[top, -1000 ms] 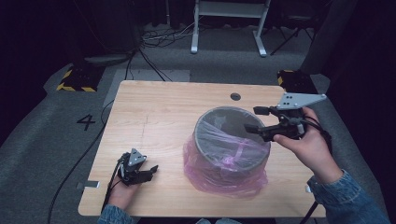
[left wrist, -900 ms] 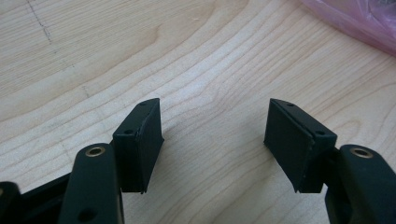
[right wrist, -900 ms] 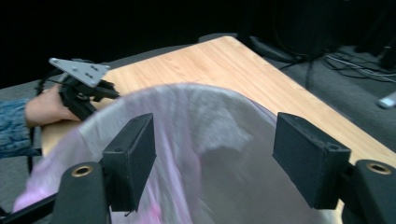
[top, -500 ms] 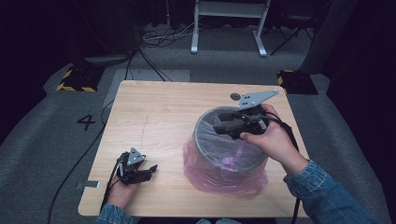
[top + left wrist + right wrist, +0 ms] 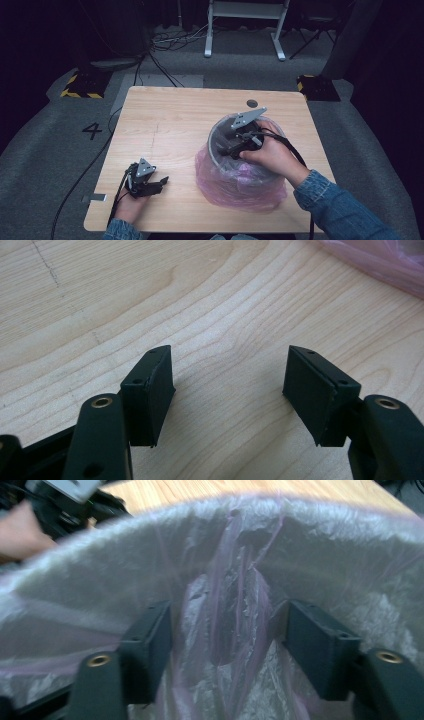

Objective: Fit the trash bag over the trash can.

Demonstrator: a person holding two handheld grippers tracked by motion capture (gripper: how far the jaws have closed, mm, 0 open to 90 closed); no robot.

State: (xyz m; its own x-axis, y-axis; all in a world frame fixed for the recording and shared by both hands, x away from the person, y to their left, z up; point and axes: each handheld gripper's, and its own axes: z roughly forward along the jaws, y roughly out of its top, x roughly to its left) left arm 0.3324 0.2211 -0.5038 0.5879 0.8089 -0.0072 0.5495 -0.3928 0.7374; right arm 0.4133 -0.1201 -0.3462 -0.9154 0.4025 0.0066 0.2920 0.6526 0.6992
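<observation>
I am lining the bin (image 5: 220, 145), which is standing right of centre on the tabletop (image 5: 165, 125), with the pink bag (image 5: 235, 185). My right gripper (image 5: 231, 148) is reaching inside; its jaws have just been opening and are straddling a fold of film, probably not pinching it. My left gripper (image 5: 152, 186) is resting wide open and empty. Next I need to press the film down against the wall.

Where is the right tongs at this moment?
In the high view the right tongs reaches down into the pink-lined bin, right of the table's centre.
</observation>
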